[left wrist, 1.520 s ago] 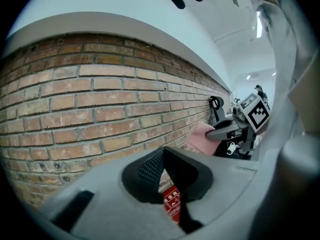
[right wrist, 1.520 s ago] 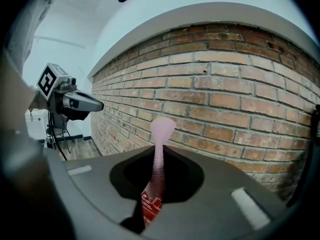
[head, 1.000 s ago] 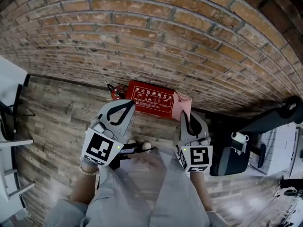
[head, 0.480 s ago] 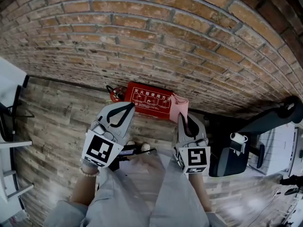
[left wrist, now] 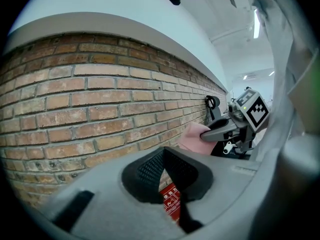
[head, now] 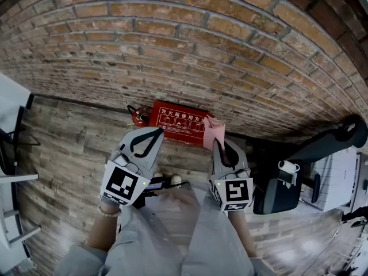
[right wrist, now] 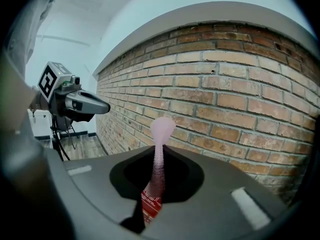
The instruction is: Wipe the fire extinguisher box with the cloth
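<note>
The fire extinguisher box [head: 181, 121] lies flat on the wooden floor [head: 75, 148], with its long back edge against the foot of the brick wall [head: 190, 45]. Its white-printed red face points up. The pink cloth [head: 213, 132] hangs over the box's right end and covers that corner.

The right gripper [head: 218, 145] has its fingers clenched on the cloth, which stands up between them as a thin pinched fold with a rounded top. The left gripper [head: 156, 133] hovers over the box's front left corner. Its fingers are pressed together at the tips and grasp nothing; the red face shows through the slit behind them.

A small red and black item [head: 138, 115] sits just beside the box's left end, so that edge is crowded. Bare planks lie open along the front edge, where the person's light trousers [head: 172, 234] come in from below. To the right stand a black chair [head: 277, 193] and a dark slanted post [head: 325, 142], near the cloth end. White furniture [head: 11, 105] stands well apart at the far left. The floor is grey-brown planking and the wall is rough red brick.
</note>
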A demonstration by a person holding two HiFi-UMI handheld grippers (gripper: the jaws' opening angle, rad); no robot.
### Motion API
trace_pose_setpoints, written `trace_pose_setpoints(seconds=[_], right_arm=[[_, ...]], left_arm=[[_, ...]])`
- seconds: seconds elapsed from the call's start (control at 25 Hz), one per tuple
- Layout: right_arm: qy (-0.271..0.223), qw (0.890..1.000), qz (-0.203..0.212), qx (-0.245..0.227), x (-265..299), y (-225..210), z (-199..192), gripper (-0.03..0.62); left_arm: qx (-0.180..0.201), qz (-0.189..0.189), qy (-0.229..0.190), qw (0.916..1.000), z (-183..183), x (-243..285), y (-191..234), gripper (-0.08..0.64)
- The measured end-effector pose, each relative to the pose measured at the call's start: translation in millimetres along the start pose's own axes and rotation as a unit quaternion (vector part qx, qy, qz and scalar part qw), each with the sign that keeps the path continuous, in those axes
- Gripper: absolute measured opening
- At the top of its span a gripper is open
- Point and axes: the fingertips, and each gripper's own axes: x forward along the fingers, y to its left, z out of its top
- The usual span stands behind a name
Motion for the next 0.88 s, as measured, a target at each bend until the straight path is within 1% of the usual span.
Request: trace_pose_setpoints(seconds=[0.24, 0.56, 0.88], right_arm=[[0.005, 1.0, 0.004, 0.003, 1.6, 1.5, -2.1, 0.028], [0.006, 1.0, 0.011, 0.003, 3.6, 7.1, -3.9, 0.028], [0.008, 1.0, 0.013, 0.004, 4.5, 8.3, -5.9, 0.028]], left_arm=[[-0.008, 0.005, -0.003, 0.9999, -1.1, 0.1, 2.1, 0.0], [-0.003, 0.012, 0.004, 0.9999, -3.6, -1.1, 5.6, 0.0], [-0.011, 0.019, 0.002, 0.9998, -4.6, -2.2, 7.6, 0.0]])
